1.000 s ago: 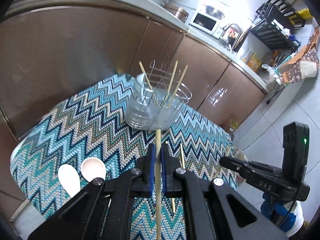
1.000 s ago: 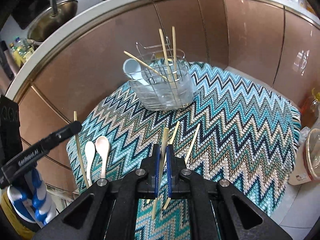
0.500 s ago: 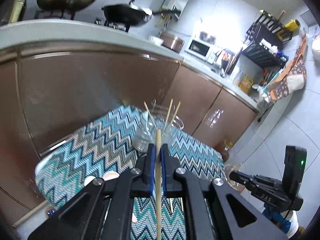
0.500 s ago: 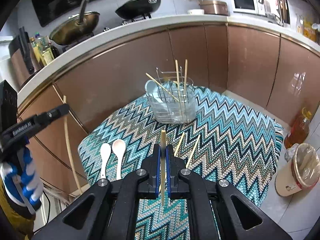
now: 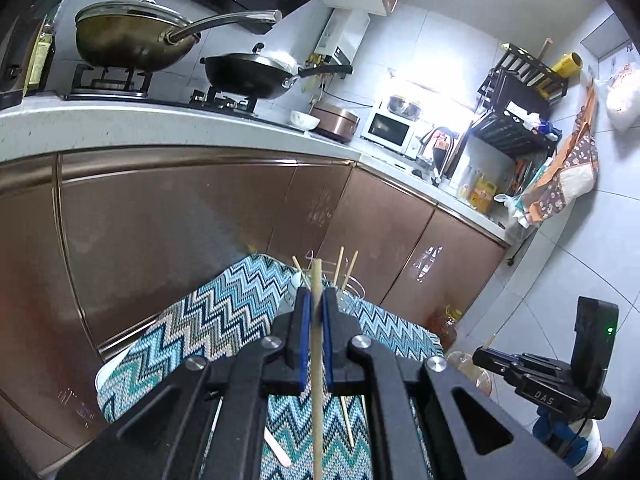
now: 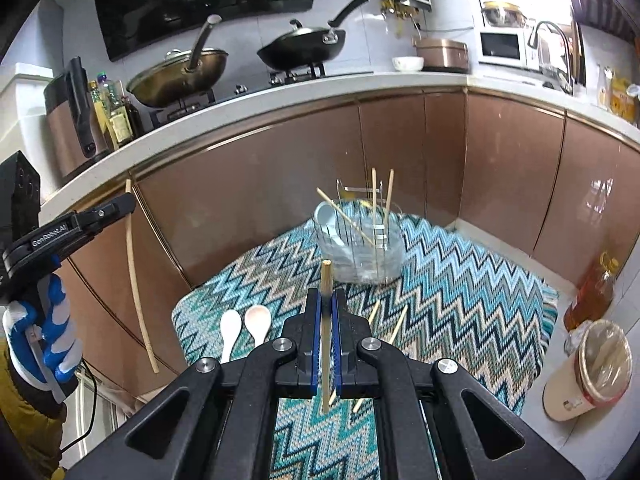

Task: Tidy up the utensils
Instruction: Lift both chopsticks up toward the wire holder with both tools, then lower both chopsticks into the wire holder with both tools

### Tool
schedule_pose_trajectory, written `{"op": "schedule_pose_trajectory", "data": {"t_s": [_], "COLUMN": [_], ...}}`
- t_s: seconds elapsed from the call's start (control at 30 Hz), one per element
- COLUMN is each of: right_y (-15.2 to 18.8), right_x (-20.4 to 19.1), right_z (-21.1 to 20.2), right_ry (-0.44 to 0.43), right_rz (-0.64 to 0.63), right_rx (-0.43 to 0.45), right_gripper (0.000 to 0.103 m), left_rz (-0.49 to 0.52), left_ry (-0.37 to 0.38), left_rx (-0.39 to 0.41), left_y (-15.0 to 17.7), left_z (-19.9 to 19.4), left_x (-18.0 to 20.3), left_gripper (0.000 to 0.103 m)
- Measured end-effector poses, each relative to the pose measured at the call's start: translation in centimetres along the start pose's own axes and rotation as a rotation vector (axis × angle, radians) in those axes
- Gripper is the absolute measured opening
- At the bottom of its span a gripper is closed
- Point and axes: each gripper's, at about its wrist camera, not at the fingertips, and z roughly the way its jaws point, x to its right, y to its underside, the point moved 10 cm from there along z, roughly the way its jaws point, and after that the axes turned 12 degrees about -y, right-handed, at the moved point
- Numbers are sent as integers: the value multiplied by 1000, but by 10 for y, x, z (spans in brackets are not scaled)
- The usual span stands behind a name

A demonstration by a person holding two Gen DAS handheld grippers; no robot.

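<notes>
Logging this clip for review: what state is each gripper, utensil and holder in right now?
Left gripper: shut on a wooden chopstick.
Right gripper: shut on a second wooden chopstick.
Wire utensil holder: upright on the zigzag-patterned cloth, holding three chopsticks and a pale spoon.
Two pale ceramic spoons: lying side by side on the cloth.
Two loose chopsticks: lying on the cloth.

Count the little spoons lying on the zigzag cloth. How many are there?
2. A white spoon and a pinkish spoon lie side by side near the cloth's left edge. More may be hidden.
</notes>
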Motion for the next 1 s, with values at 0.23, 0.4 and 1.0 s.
{"op": "schedule_pose_trajectory", "data": {"t_s": [0.23,0.4,1.0], "right_y": [-37,-80,-160], "right_x": [-5,2,75], "right_z": [4,8,112], "right_ry": [-23,-39,4], "right_rz": [-41,-59,-101], "right_rx": [48,121,250], "right_gripper": [5,5,5], "left_rz": [-5,-32,-56], "left_ry": [4,5,-59], "left_rx": [19,44,253], "left_y": [-24,-49,-112], "left_z": [26,59,214], "left_x": [7,15,70], "left_gripper": [5,5,5]}}
